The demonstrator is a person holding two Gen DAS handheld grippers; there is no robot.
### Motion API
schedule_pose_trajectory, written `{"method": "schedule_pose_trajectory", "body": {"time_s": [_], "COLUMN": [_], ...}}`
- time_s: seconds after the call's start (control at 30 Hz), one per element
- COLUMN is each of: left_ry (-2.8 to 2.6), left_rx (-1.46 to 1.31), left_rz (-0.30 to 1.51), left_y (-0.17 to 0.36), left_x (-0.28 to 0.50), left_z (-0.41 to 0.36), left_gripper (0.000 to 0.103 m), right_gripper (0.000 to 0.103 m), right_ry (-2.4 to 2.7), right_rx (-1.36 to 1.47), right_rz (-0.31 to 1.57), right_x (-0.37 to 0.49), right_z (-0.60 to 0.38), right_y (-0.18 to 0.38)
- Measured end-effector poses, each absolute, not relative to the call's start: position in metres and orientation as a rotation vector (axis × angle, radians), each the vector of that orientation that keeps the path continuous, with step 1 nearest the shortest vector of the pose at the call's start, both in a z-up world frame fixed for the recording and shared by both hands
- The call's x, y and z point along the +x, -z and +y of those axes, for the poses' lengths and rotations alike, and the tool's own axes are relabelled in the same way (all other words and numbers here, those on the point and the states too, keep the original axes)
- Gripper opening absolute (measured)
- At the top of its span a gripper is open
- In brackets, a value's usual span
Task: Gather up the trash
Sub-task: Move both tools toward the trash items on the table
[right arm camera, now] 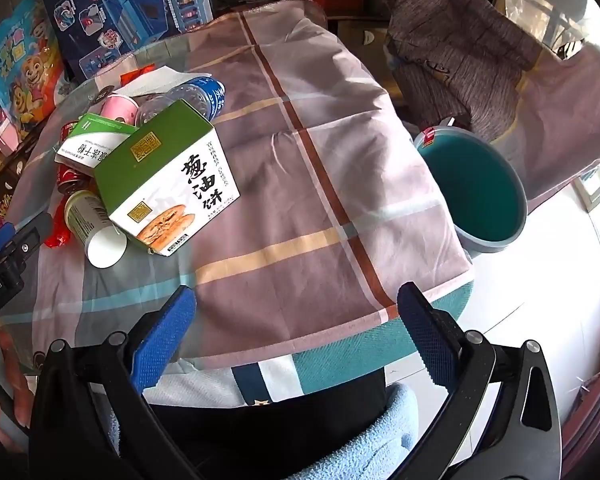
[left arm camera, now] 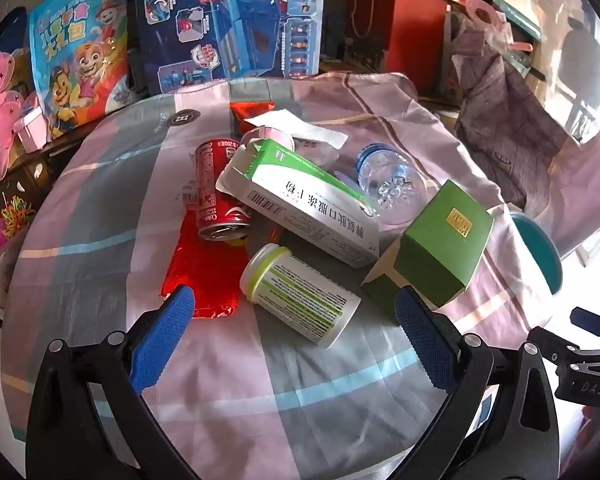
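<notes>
Left gripper (left arm camera: 294, 320): we hold it wide open above the cloth, gripping nothing; its blue pads (left arm camera: 162, 340) flank the near end of the white bottle (left arm camera: 300, 296).
Right gripper (right arm camera: 296, 328): we hold it wide open and empty over the near edge of the table, well apart from the pile.
Trash pile: we see it gathered on the checked cloth (left arm camera: 236, 392) – a red can (left arm camera: 216, 188) lying on a red wrapper (left arm camera: 198, 272), a white-and-green carton (left arm camera: 300, 200) leaning across the can, the white bottle on its side, and a green box (left arm camera: 440, 248) just beside it.
Behind the pile: a clear water bottle (left arm camera: 388, 180), a pink cup (left arm camera: 268, 136) and white paper (left arm camera: 300, 128).
Bin (right arm camera: 476, 192): teal inside, standing beside the table on our right, well apart from the pile.
</notes>
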State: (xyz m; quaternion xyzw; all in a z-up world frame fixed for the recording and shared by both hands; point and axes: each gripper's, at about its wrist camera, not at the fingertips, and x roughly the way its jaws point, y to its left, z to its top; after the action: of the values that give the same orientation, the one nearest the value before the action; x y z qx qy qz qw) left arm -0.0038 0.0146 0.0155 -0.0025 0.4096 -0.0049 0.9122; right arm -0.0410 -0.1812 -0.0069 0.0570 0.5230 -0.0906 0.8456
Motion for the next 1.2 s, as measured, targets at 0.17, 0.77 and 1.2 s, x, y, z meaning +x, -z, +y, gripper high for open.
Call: {"method": "schedule_pose_trajectory", "body": {"time_s": [0.17,0.77,1.2], "left_ry": [0.018,0.031,0.024], "left_rx": [0.004,0.014,-0.003], "left_rz": [0.838,0.842,0.86], "left_y": [-0.015,-0.025,-0.022], "left_x": [-0.005,-0.006,-0.002], "left_z": [0.013,0.005,0.014], "left_gripper": [0.1,0.1,0.1], "right_gripper": [0.097,0.097,0.097], "right_ry": [0.19,0.194,0.192], "right_rx": [0.118,0.129,0.127], "right_rz": [1.102,1.099,1.1], "right_x": [-0.041,-0.039,-0.036], "right_z": [-0.181,-0.181,-0.181], "right_y": [0.006,-0.002,-0.006]}}
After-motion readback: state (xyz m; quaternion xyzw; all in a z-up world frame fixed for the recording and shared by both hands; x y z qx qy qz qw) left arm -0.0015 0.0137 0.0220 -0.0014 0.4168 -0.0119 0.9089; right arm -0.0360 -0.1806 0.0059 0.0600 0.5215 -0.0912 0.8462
